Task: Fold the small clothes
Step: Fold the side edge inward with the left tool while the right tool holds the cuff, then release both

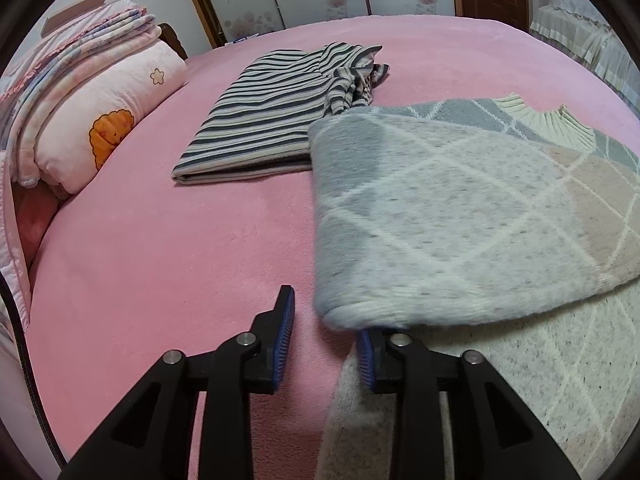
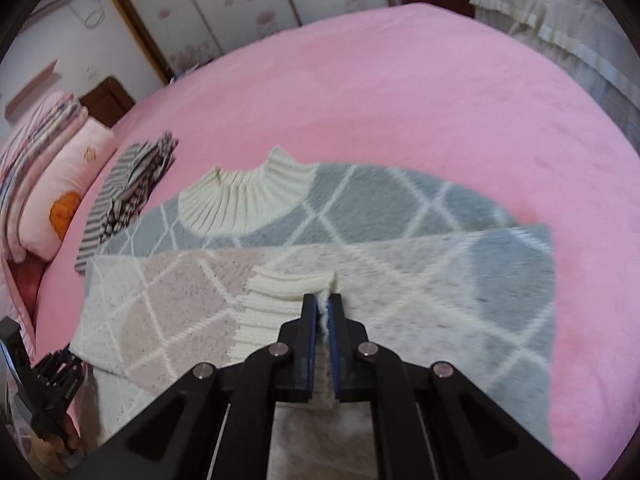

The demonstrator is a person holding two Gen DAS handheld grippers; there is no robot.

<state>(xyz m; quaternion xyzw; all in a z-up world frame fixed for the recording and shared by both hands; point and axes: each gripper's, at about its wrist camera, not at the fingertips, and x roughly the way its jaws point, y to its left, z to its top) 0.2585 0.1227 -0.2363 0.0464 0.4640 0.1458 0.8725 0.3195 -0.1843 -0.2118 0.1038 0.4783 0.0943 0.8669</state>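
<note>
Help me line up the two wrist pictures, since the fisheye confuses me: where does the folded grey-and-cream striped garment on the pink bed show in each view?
Left wrist view: the folded grey-and-cream striped garment lies upper centre, left of the diamond-patterned knit sweater.
Right wrist view: the striped garment is small at the left, beyond the sweater's cream ribbed collar.
Shared landmark: the pink pillow with an orange patch, left of the garment in both.

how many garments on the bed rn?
2. Diamond-pattern sweater spread near the grippers, its cream cuff pinched by the right gripper. Striped garment folded beyond it, toward the pillows. More could lie out of frame.
</note>
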